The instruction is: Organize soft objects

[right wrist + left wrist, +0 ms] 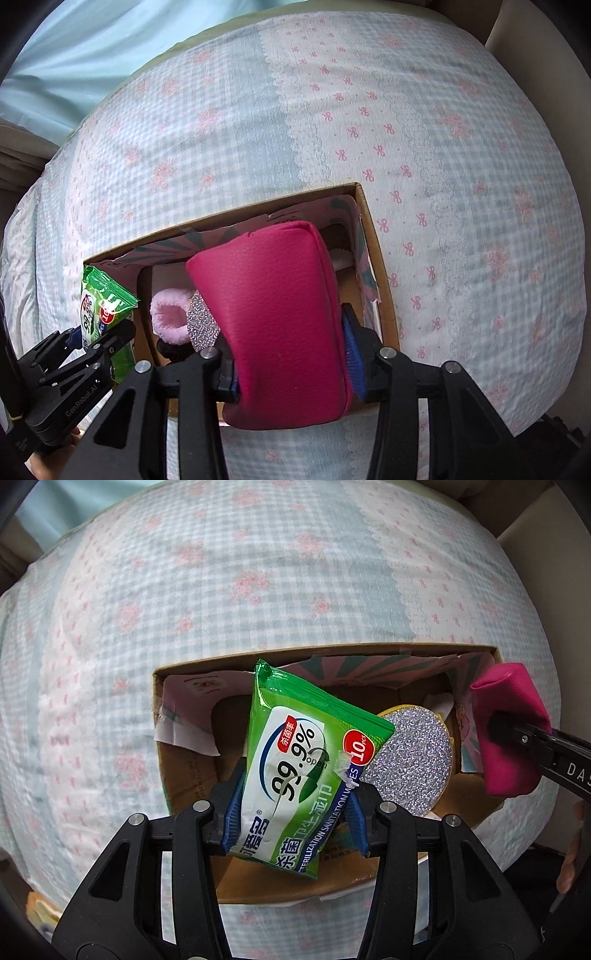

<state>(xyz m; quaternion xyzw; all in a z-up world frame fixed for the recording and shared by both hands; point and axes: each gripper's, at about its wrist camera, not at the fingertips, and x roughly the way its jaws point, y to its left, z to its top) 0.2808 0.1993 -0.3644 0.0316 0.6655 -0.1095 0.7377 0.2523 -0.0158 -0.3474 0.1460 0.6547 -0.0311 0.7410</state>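
Note:
My left gripper (291, 823) is shut on a green wet-wipes pack (295, 760) and holds it above the open cardboard box (184, 768). My right gripper (291, 365) is shut on a magenta pouch (280, 325), held over the right part of the box (380, 258). The pouch also shows at the right edge of the left wrist view (509, 734). Inside the box lie a round silver glitter pad (413, 760), also seen in the right wrist view (201, 321), and a pink fluffy scrunchie (168, 319). The wipes pack shows at the left of the right wrist view (103, 306).
The box sits on a bed with a blue-checked, pink-flowered cover (221, 590). The box is lined with patterned paper (369, 668). Beige furniture edges show at the top right (535, 33). A light blue curtain hangs at the far left (74, 48).

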